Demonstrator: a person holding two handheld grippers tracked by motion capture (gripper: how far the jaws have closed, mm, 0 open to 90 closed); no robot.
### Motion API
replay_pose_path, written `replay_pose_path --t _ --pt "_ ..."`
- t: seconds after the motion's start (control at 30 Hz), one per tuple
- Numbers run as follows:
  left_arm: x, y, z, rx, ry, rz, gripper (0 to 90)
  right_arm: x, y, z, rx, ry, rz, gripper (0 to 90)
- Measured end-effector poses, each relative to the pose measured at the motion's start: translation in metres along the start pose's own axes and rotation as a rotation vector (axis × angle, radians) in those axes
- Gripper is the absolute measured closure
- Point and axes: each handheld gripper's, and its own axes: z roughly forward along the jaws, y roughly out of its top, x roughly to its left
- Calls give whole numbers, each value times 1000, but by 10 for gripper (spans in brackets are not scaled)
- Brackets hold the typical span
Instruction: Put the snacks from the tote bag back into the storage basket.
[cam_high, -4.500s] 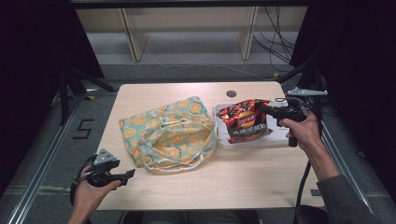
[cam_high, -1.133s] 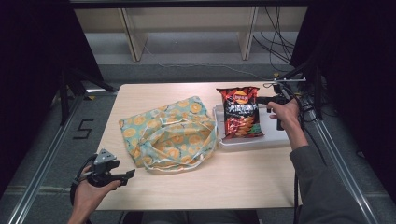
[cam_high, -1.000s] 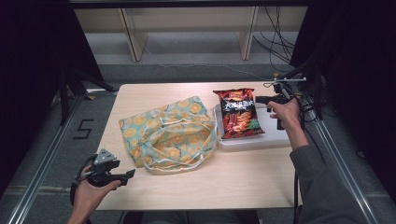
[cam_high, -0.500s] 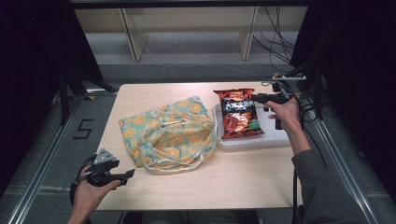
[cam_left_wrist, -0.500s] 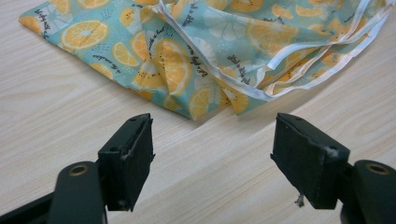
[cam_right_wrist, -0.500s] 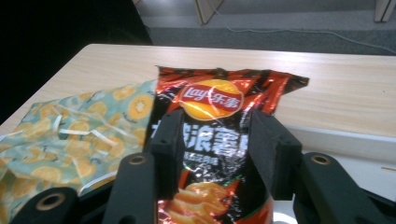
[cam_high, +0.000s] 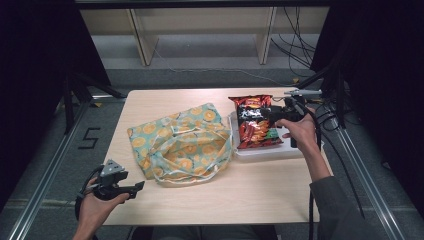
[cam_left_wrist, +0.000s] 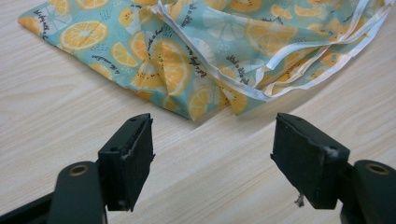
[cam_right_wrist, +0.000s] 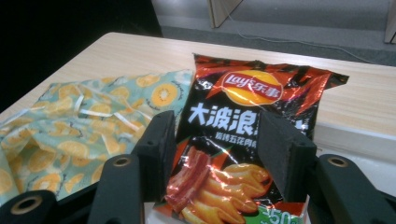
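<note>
A red and black chip bag (cam_high: 254, 123) (cam_right_wrist: 243, 116) lies on the white tray (cam_high: 280, 151) at the table's right. My right gripper (cam_high: 274, 116) (cam_right_wrist: 222, 154) sits at the bag's right edge, pointing left. Its jaws have just been opening; they stand apart on either side of the bag's lower part, and the pads do not press on it. A teal cloth bag with orange slices (cam_high: 182, 142) (cam_left_wrist: 187, 46) (cam_right_wrist: 70, 126) lies mid-table, drawstrings loose. My left gripper (cam_high: 136, 187) (cam_left_wrist: 215, 163) rests open near the front left corner, just short of the cloth's edge, nothing between its jaws.
The tray's white rim (cam_right_wrist: 355, 140) sits by the table's right edge. Bare wood (cam_high: 225, 200) lies in front of the cloth bag and tray. Black cables (cam_high: 325, 120) trail at the right side. Shelf legs stand on the floor behind the table.
The right gripper's jaws have spread and let go of the chip bag, which has settled lower onto the tray. The right hand has drawn back a little. The left hand has kept still.
</note>
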Motion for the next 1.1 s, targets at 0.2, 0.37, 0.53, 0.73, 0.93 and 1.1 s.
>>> replay_pose_path --t 0.2,0.37,0.53,0.73,0.93,1.1 --pt "-1 0 1 -14 -8 -6 286 9 -8 1 17 15 -1 456" --pt "-2 1 2 -22 -7 -15 286 14 -14 -1 24 40 -6 445" --pt "-2 1 1 -8 -7 6 286 18 -20 -3 32 58 -26 434" --pt "-2 2 1 -13 -9 6 286 27 -27 -8 30 88 -14 424" --pt "-3 3 2 -22 -15 5 286 34 -37 -10 37 98 -39 410" --pt "-3 3 1 -10 -18 17 286 42 -44 -11 38 133 -32 395"
